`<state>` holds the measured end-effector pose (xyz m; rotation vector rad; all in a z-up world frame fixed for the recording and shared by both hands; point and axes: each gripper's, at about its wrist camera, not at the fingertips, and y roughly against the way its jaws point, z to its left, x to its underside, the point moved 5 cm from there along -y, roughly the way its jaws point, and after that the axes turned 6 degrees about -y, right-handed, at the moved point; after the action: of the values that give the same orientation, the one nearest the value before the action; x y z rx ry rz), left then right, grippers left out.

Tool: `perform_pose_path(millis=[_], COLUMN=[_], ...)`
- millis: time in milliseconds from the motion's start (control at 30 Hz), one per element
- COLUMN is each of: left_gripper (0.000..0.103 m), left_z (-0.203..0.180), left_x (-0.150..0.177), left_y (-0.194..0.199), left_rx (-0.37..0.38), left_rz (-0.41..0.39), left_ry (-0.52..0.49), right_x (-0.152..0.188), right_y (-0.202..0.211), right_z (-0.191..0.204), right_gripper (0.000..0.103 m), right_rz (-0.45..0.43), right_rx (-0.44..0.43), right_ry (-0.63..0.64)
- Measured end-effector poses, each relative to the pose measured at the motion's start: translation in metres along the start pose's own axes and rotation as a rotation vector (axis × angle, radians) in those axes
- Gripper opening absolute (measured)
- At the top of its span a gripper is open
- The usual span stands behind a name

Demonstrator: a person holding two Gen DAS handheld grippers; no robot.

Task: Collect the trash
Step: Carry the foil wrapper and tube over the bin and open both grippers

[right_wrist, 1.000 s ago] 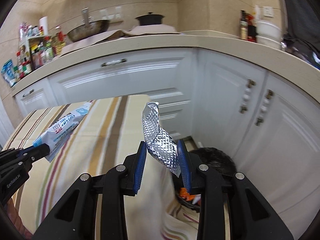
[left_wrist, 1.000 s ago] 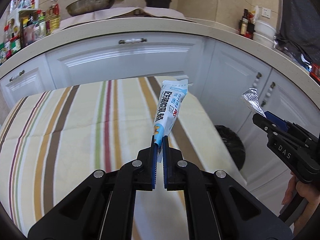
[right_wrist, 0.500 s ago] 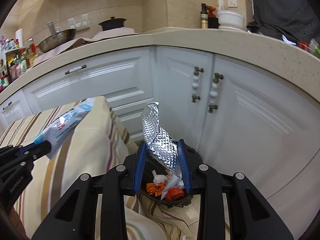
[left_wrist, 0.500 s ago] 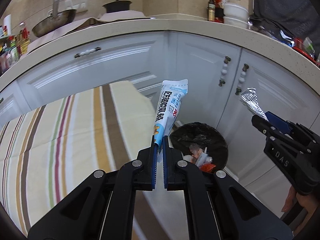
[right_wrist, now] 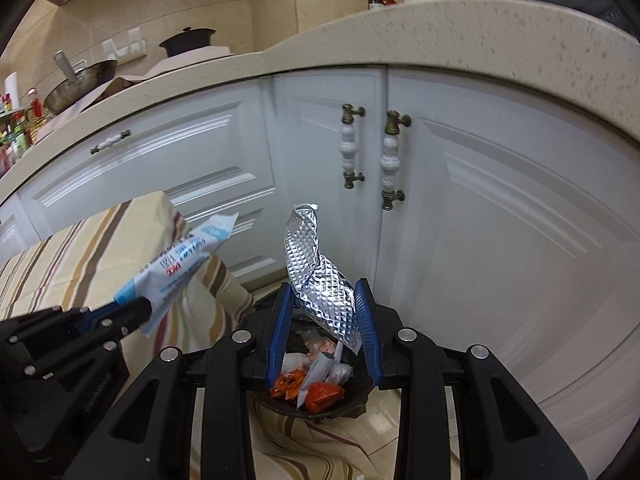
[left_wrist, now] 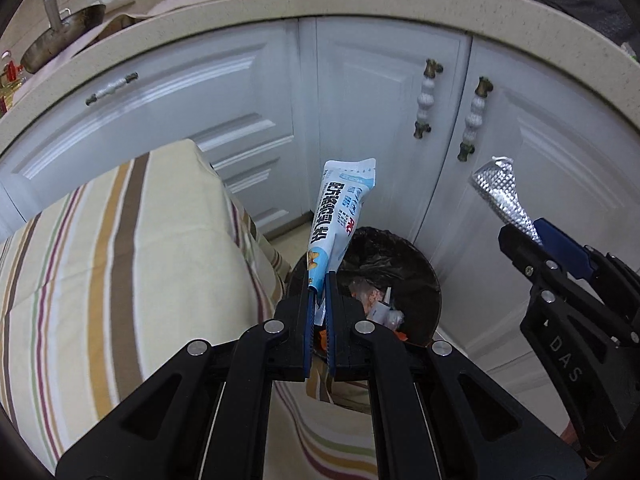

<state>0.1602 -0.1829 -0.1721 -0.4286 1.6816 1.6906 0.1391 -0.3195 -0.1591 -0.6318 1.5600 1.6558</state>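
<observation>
My left gripper is shut on the bottom end of a blue-and-white snack wrapper, which stands up above the near rim of a black-lined trash bin on the floor. The bin holds several scraps of wrappers. My right gripper is shut on a crumpled silver foil wrapper, held over the same trash bin. In the left wrist view the right gripper sits at the right with the foil wrapper sticking up. The right wrist view has the left gripper and its wrapper at the left.
A table with a striped cloth ends just left of the bin, its cloth hanging down beside it. White cabinet doors with brass-and-ceramic handles stand right behind the bin under a beige countertop. A wok and pot sit on the counter.
Both grippers have swung right and down, away from over the striped table toward the cabinet corner. The trash bin has come into full view below them. Both wrappers stay gripped.
</observation>
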Motion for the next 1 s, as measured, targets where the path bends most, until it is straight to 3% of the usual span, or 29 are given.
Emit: perform_pose_path(millis=[467, 567, 667, 867, 1000], left_gripper=[0.006, 0.010, 0.023, 0.025, 0.048], left_z=[-0.016, -0.013, -0.011, -0.009, -0.010], left_x=[-0.015, -0.014, -0.012, -0.010, -0.012], left_y=[-0.059, -0.070, -0.076, -0.075, -0.069], left_rx=[-0.001, -0.011, -0.014, -0.012, -0.013], left_rz=[0.072, 0.096, 0.112, 0.113, 0.087], left_ry=[0.001, 0.018, 0.022, 0.026, 0.025], right_x=[-0.007, -0.005, -0.004, -0.004, -0.005], right_y=[-0.064, -0.078, -0.079, -0.073, -0.066], right_z=[-0.013, -0.017, -0.018, -0.024, -0.029], right_gripper=[0.033, 0.043, 0.046, 0.046, 0.051], right_rz=[0.049, 0.064, 0.062, 0.062, 0.056], right_rx=[-0.007, -0.004, 0.003, 0.018, 0.033], right_ry=[-0.016, -0.027, -0.033, -0.036, -0.048])
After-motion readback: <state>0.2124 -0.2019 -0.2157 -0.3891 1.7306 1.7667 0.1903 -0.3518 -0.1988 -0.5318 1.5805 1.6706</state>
